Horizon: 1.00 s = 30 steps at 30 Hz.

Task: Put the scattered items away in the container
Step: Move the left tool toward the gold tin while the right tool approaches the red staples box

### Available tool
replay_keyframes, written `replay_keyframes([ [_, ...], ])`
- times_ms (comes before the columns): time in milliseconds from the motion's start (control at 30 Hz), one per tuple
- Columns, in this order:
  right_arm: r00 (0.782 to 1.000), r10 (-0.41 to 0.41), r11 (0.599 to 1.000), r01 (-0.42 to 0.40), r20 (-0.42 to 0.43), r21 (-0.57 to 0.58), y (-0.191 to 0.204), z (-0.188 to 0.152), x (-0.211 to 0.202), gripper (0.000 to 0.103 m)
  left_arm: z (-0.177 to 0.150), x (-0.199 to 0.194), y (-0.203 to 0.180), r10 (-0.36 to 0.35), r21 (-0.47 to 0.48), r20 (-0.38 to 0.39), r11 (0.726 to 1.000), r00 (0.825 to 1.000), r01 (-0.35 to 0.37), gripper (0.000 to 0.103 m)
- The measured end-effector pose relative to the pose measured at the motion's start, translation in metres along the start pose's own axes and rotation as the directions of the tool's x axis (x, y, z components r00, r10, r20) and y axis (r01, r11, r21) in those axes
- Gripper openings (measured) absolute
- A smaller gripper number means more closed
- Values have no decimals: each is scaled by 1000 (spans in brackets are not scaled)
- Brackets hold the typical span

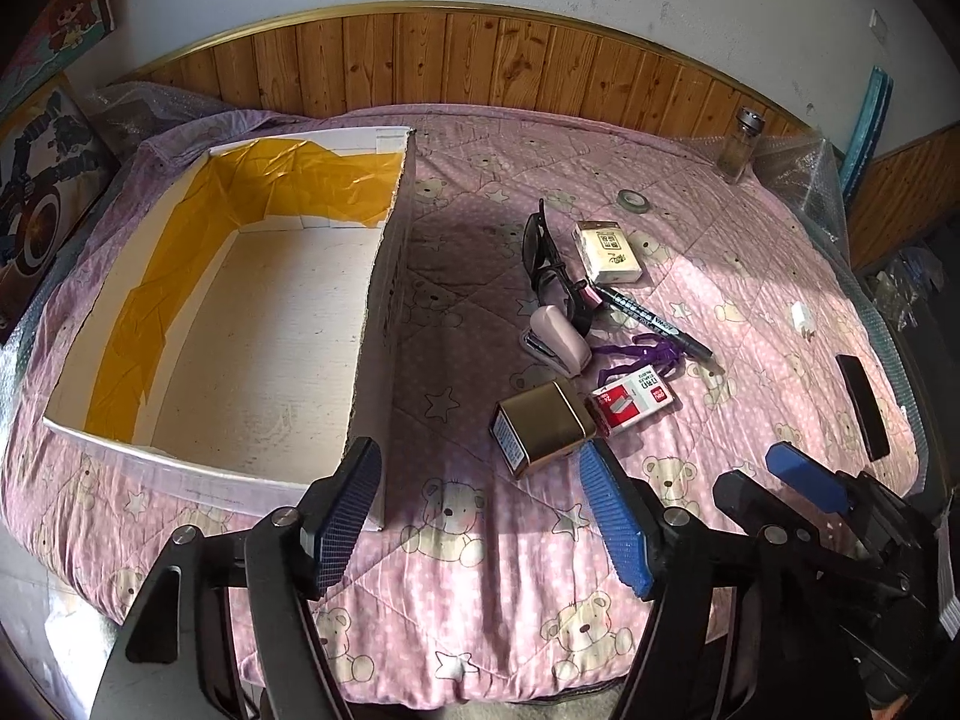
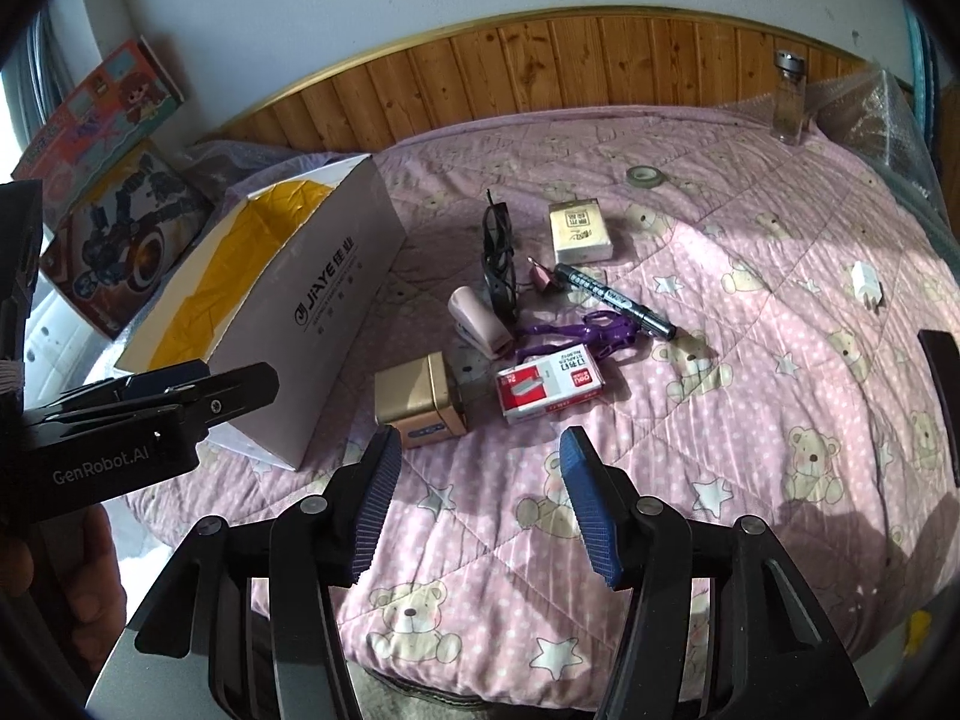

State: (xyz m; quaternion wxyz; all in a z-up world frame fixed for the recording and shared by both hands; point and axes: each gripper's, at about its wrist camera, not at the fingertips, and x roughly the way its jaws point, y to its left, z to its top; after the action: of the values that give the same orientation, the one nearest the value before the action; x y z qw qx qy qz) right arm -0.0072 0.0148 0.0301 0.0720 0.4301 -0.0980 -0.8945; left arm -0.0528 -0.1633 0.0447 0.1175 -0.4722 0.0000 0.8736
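Observation:
An empty white cardboard box (image 1: 384, 276) lined with yellow tape lies on the left of the pink bear quilt; its printed side (image 2: 336, 300) faces the right wrist view. Right of it lie a gold tin (image 1: 543, 426), red staple box (image 1: 636, 399), pink stapler (image 1: 555, 339), black sunglasses (image 1: 549, 264), marker (image 1: 654, 321), purple toy (image 1: 648, 354) and cream packet (image 1: 609, 252). My left gripper (image 1: 480, 462) is open above the quilt, just short of the tin. My right gripper (image 2: 480, 450) is open too, near the tin (image 2: 414, 396) and staple box (image 2: 549, 384).
Farther back are a tape roll (image 2: 647, 175) and a glass jar (image 2: 789, 99) by the wooden headboard. A white charger (image 2: 867, 285) and a black phone (image 2: 942, 384) lie at the right. Toy boxes (image 2: 114, 228) lean against the wall on the left.

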Motion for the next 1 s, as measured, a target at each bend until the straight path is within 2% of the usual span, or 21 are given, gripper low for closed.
replay_keyframes([
  [367, 995, -2, 999, 8, -103, 53, -17, -3, 37, 59, -1, 42, 2, -37, -10, -88, 999, 995, 36, 72],
  [767, 987, 6, 996, 7, -161, 83, -34, 6, 62, 59, 9, 81, -4, -70, -22, -168, 997, 983, 67, 72],
  [900, 984, 18, 997, -4, -175, 81, -37, 7, 72, 59, 9, 90, 3, -60, -32, -181, 998, 982, 55, 72],
  [1000, 984, 17, 998, -6, -179, 64, -38, 8, 80, 59, 8, 90, 19, -21, -57, -161, 998, 987, 12, 73],
])
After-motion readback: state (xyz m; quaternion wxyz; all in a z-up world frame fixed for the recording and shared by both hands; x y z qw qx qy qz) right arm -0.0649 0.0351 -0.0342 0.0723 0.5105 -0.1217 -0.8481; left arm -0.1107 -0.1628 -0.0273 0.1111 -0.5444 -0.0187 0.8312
